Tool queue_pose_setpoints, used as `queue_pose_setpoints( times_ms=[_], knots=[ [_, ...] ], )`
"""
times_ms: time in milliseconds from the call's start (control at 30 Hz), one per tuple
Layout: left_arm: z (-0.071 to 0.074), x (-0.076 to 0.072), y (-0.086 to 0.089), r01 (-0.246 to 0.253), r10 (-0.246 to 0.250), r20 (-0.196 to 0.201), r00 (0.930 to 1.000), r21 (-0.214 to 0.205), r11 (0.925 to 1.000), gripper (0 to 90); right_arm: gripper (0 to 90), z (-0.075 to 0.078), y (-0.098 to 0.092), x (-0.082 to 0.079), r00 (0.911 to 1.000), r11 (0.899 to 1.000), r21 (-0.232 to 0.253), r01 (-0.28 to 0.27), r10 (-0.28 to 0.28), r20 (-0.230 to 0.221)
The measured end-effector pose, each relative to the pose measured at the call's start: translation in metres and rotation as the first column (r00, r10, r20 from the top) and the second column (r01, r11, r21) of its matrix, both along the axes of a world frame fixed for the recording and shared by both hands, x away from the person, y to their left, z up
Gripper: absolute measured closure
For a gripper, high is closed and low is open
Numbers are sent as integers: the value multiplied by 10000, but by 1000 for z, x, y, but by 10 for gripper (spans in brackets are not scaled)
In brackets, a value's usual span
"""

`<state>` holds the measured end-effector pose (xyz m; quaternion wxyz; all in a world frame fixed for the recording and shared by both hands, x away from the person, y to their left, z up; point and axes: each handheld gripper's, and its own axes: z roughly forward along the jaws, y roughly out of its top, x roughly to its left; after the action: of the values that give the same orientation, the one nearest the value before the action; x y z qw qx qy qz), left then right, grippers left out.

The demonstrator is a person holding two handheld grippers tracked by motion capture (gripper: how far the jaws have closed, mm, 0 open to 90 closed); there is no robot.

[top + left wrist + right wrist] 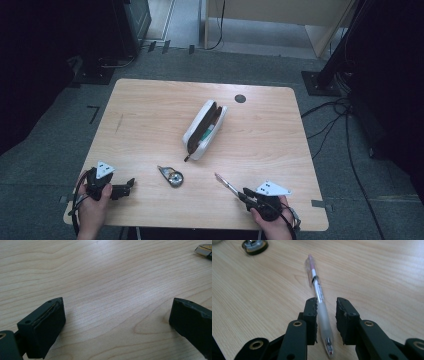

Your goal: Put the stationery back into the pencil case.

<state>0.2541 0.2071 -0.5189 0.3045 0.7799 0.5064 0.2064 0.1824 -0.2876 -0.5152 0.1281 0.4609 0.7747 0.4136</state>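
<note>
A clear pen [315, 285] with a pink tip lies on the wooden table [150, 115], near the front right [226, 183]. My right gripper [326, 302] straddles the pen's back end: the left pad sits against the barrel and a gap shows at the right pad. From above, this right gripper [245, 194] is low over the table, held by a hand. My left gripper [129, 186] rests at the front left, its jaws wide apart [117, 312] over bare wood. A white pencil case [205, 129] lies open at mid-table, with dark contents.
A small round metal object [172, 176] lies between the two grippers, also seen at the top left of the right gripper view [255, 245]. A dark round grommet [240, 98] sits near the table's far edge. Cables and stands crowd the floor beyond.
</note>
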Motion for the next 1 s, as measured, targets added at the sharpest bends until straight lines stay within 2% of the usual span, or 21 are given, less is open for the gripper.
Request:
queue_pose_setpoints(
  times_ms=[200,500,633,1000],
  knots=[
    [0,0,0,3,-3,0,10000,2,10000,7,739,-5,1,-2,9998,9999,-99,-28,26,-172],
    [0,0,0,-1,1,1,10000,-3,10000,7,785,-7,9,-4,9996,9983,-571,-119,133,246],
    [0,0,0,-1,1,-1,10000,-2,10000,7,798,-6,10,-3,9994,9972,-730,-154,175,284],
    [0,0,0,0,0,-2,10000,-3,10000,7,810,-5,15,3,9997,9991,-426,63,-53,227]
  ],
)
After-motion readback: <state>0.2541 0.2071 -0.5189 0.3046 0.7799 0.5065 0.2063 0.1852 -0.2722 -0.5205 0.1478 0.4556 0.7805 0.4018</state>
